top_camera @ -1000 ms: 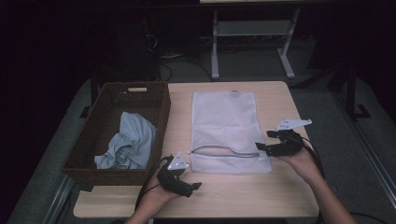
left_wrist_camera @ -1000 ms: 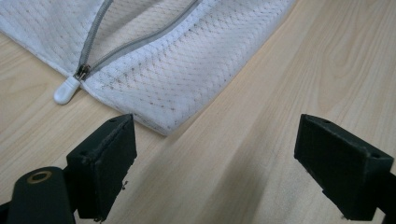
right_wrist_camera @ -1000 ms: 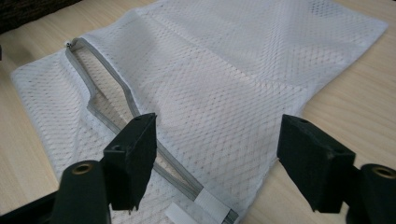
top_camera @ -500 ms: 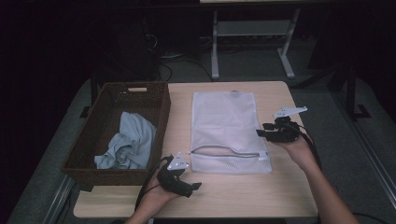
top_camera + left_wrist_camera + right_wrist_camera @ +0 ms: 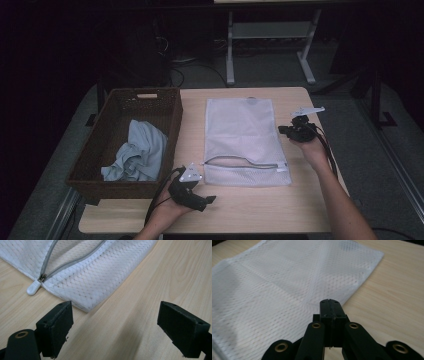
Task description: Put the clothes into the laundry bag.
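High view: white mesh bag (image 5: 242, 140) flat at table (image 5: 300, 215) centre, zipper part open toward near edge; wicker basket (image 5: 125, 142) with blue cloth (image 5: 137, 150) at left edge. Left gripper view: left gripper (image 5: 115, 327) spread wide, empty, beside bag's near corner and zipper pull (image 5: 33, 287), likely ready to pin it. Right gripper view: right gripper (image 5: 331, 307) closed, empty, above bag's right edge.
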